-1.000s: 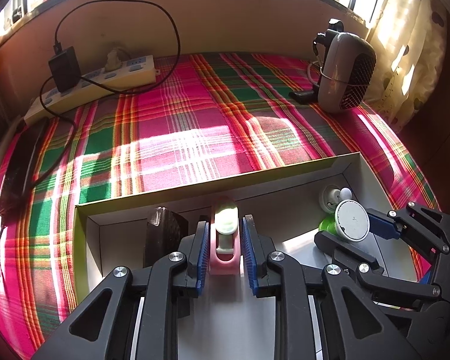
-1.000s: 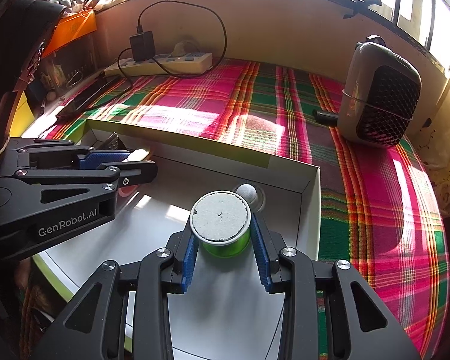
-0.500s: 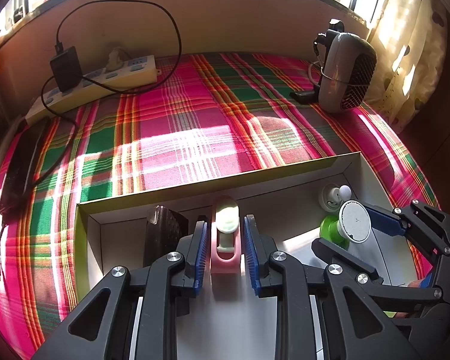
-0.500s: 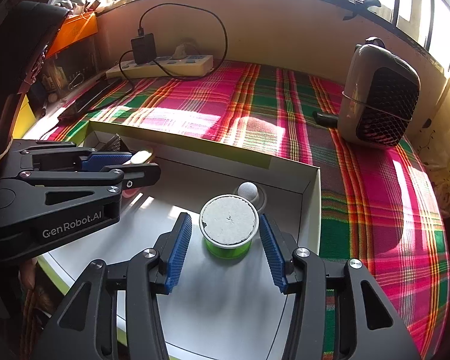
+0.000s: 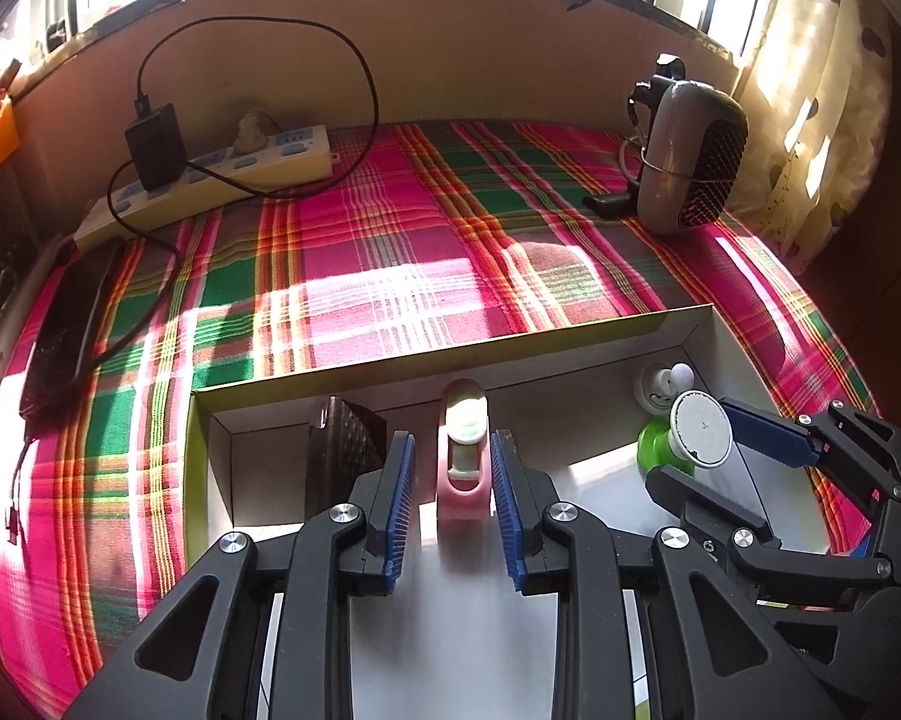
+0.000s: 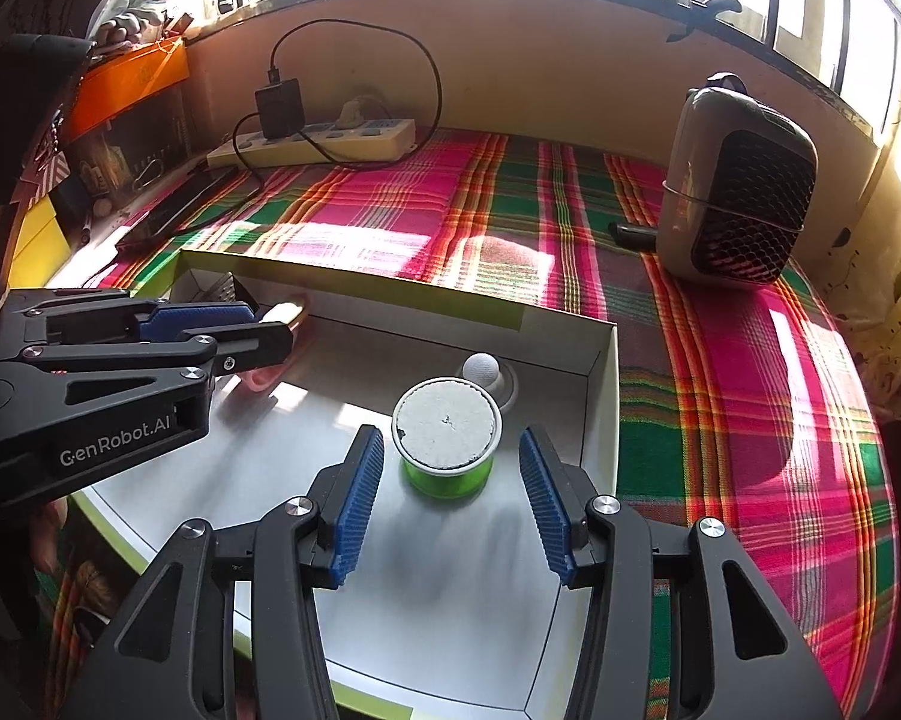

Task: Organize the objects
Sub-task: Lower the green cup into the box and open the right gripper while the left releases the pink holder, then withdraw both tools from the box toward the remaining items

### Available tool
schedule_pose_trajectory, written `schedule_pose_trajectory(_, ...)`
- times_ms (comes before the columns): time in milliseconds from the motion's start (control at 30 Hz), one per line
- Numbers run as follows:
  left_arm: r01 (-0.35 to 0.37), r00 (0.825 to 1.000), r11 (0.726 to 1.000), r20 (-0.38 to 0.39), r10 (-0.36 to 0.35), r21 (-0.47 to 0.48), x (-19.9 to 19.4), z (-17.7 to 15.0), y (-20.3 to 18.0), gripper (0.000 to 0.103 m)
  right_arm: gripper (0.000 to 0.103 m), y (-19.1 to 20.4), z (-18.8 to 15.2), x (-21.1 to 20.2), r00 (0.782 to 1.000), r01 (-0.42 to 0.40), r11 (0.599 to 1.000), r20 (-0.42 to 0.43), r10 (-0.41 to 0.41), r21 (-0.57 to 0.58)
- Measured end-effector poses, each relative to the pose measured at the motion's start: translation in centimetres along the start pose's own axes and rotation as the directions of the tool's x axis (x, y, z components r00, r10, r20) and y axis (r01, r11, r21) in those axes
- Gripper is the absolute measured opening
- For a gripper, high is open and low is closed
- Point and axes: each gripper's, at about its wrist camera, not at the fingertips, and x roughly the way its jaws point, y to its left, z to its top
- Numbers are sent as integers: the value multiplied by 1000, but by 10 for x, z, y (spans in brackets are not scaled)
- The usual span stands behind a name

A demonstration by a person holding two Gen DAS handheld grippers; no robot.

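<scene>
A shallow white box (image 5: 510, 354) (image 6: 600, 396) lies on the plaid cloth. In it stand a pink holder with a pale insert (image 5: 463, 450), a dark ribbed object (image 5: 345, 450), a green cup with a grey-white lid (image 6: 447, 444) (image 5: 684, 438), and a small white ball-topped piece (image 6: 483, 369) (image 5: 660, 384). My left gripper (image 5: 453, 501) is open, its pads just clear of the pink holder on both sides. My right gripper (image 6: 450, 498) is open wide around the green cup, not touching it.
A grey fan heater (image 5: 687, 156) (image 6: 738, 192) stands at the back right. A power strip with a black adapter and cable (image 5: 210, 168) (image 6: 312, 138) lies along the back wall. A dark flat device (image 5: 66, 324) lies at the left. An orange box (image 6: 132, 84) sits beyond.
My right gripper has let go of the green cup and opened wide, leaving it standing in the box. My left gripper has opened slightly off the pink holder.
</scene>
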Motion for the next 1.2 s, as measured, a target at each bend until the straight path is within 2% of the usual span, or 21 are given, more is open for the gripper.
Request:
schedule_pose_trajectory(600, -12, 997, 1000, 72, 12, 4, -41, -18, -6, 24, 49, 5, -9, -30, 999, -2, 1000, 48, 1, 19)
schedule_pose_trajectory(1200, -9, 994, 999, 112, 13, -43, -76, -51, 6, 24, 49, 5, -27, -58, 997, 7, 999, 78, -10, 39)
